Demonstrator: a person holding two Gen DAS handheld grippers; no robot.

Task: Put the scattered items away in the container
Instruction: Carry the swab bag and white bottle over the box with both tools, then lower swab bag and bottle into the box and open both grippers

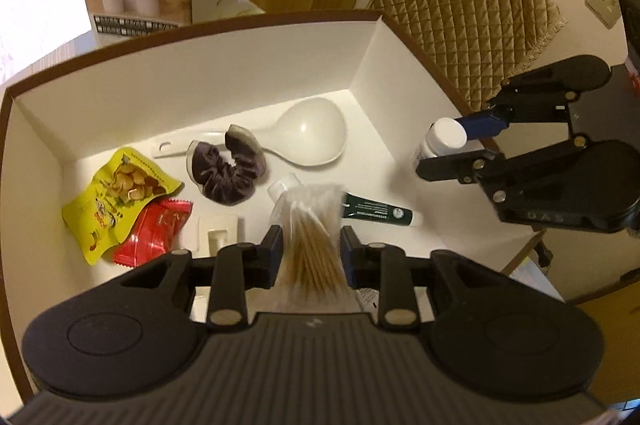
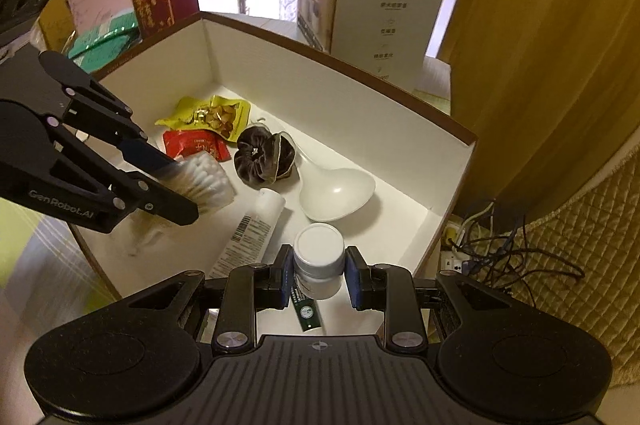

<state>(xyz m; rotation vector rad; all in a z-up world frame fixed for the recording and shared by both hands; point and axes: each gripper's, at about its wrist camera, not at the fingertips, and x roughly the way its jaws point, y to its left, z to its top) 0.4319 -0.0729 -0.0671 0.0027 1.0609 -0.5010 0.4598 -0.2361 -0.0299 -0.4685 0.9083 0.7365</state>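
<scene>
The box (image 1: 192,65) already held a spoon (image 1: 308,133), scrunchie (image 1: 228,173) and snack packets (image 1: 120,193). Above it, the left gripper (image 1: 310,249) pinched a bag of swabs (image 1: 312,245); the right gripper (image 2: 319,273) clamped a bottle (image 2: 319,257). Both were at the drop-off step; next, each probably needed to lower and let go inside the box.

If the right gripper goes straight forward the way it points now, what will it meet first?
The right gripper, shut on the white plastic pill bottle, points down into the white cardboard box. The bottle would probably meet the box's white floor first, near the white rice spoon; depth is unclear.
</scene>
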